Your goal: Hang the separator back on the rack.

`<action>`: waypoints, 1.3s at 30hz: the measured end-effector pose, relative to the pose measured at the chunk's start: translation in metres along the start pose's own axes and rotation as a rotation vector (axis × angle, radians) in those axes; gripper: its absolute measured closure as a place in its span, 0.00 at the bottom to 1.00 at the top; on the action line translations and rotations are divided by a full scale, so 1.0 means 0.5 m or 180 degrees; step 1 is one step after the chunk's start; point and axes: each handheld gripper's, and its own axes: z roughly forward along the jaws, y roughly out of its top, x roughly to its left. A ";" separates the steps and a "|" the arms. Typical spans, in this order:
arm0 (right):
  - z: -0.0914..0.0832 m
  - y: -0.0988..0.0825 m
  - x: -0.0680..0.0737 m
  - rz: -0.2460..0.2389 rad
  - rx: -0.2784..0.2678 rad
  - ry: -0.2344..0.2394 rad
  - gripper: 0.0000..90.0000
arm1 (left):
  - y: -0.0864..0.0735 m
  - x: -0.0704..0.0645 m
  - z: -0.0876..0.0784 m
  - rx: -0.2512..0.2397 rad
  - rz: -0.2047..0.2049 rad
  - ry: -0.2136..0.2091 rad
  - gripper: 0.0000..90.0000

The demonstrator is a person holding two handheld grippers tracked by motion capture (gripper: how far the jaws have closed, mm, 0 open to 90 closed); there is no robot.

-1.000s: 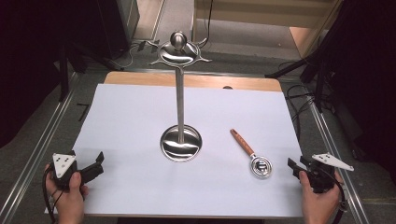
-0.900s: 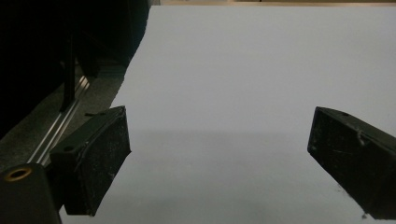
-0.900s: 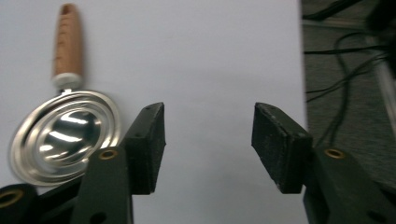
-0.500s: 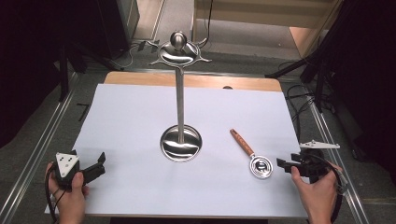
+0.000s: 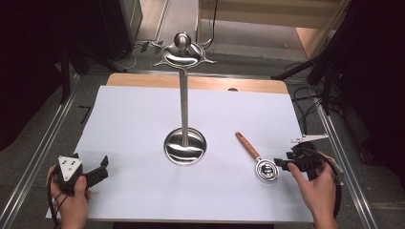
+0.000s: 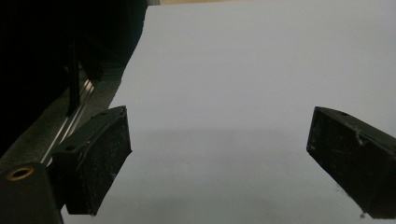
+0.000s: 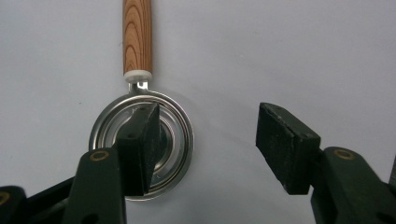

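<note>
High view: the white sheet [image 5: 143,124] is covering the table, and a tall metal stand [image 5: 184,95] is rising from its round dished base near the middle, topped w/ a ball and a pronged ring. Right of the base, the ladle [image 5: 258,160] is lying flat on the sheet, wooden handle angling up-left, round steel bowl at the near-right end. The right gripper [image 5: 286,164] is sitting just beside that bowl, tips at its right rim, w/ the person's right hand [image 5: 317,188] wrapping its body near the sheet's right edge. Over at the near-left corner, the left gripper [image 5: 98,169] is resting low by the sheet, left hand [image 5: 71,200] holding it, well apart from the ladle and the stand.

Left gripper view: the 2 black jaws are standing wide apart, the gap [image 6: 219,154] showing bare white sheet [image 6: 243,70], so they're gripping nothing. Dark floor and a metal rail are running along the left side.

Right gripper view: the ladle [image 7: 175,130] is lying straight ahead, wood-grain handle running up to the top edge, white collar joining it to the steel bowl. The right gripper [image 7: 208,140] is standing partly open; its jaws have just been closing a bit. 1 jaw is hovering over the bowl's middle, the other is out over bare sheet [image 7: 303,56] to the right, and the bowl's right rim is lying btwn them. No pad is pressing on it, so it isn't gripped.
</note>
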 end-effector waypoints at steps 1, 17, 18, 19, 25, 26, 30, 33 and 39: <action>0.002 0.005 0.002 -0.0046 0.0066 -0.0018 0.44 | 0.000 0.000 0.000 0.0004 0.0018 0.0001 0.08; 0.032 0.065 0.067 -0.0112 0.0074 -0.0014 0.50 | 0.000 -0.002 -0.001 -0.0012 0.0044 -0.0002 0.11; 0.033 0.069 0.070 -0.0122 0.0087 0.0012 0.50 | 0.000 -0.002 -0.002 -0.0011 0.0038 0.0005 0.11; 0.035 0.074 0.074 -0.0120 0.0091 0.0037 0.49 | -0.001 -0.002 -0.002 -0.0018 0.0030 0.0005 0.10; 0.052 0.090 0.087 -0.0102 0.0168 0.0169 0.46 | -0.001 -0.002 -0.002 -0.0017 0.0040 0.0016 0.11; 0.056 0.092 0.089 -0.0116 0.0184 0.0156 0.47 | -0.001 -0.002 -0.002 -0.0016 0.0042 0.0018 0.11; 0.073 0.101 0.099 -0.0182 0.0225 0.0125 0.48 | -0.001 -0.002 -0.002 -0.0021 0.0041 0.0023 0.11; 0.089 0.108 0.106 -0.0230 0.0277 0.0053 0.49 | -0.001 -0.002 -0.002 -0.0027 0.0039 0.0021 0.11; 0.109 0.125 0.104 -0.0101 0.0316 0.0048 0.58 | -0.001 -0.001 -0.003 -0.0034 0.0026 0.0011 0.11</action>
